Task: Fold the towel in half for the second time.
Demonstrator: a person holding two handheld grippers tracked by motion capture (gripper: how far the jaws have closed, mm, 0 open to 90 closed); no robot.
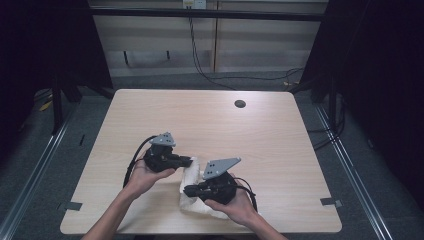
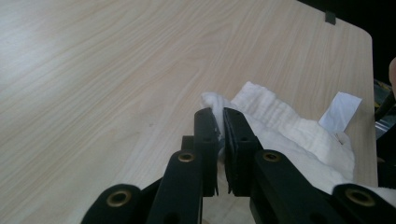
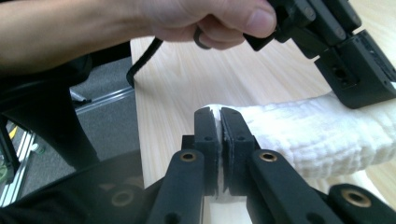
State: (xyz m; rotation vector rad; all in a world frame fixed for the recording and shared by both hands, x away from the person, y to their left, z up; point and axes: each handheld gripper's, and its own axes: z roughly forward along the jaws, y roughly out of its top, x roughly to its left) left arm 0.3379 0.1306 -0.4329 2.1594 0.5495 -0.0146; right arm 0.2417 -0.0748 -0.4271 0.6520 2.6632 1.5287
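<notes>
Lying crumpled on the bench (image 1: 260, 125) near the lower middle of the high view, a white cloth (image 1: 192, 172) is caught at two spots. The left gripper (image 1: 189, 161), held in the person's left hand (image 1: 145, 177), points toward the right of the frame and pinches one edge of the cloth; in the left gripper view its jaws are pressed together on a fold of the fabric (image 2: 280, 121), with a small white tag (image 2: 340, 111) showing at the right. The right gripper (image 1: 187, 190), in the right hand (image 1: 235, 205), points toward the left of the frame and pinches the cloth's nearer edge; in the right gripper view its jaws are clamped tight on a thin corner (image 3: 317, 135). Both grippers sit close together, the cloth bunched between them.
</notes>
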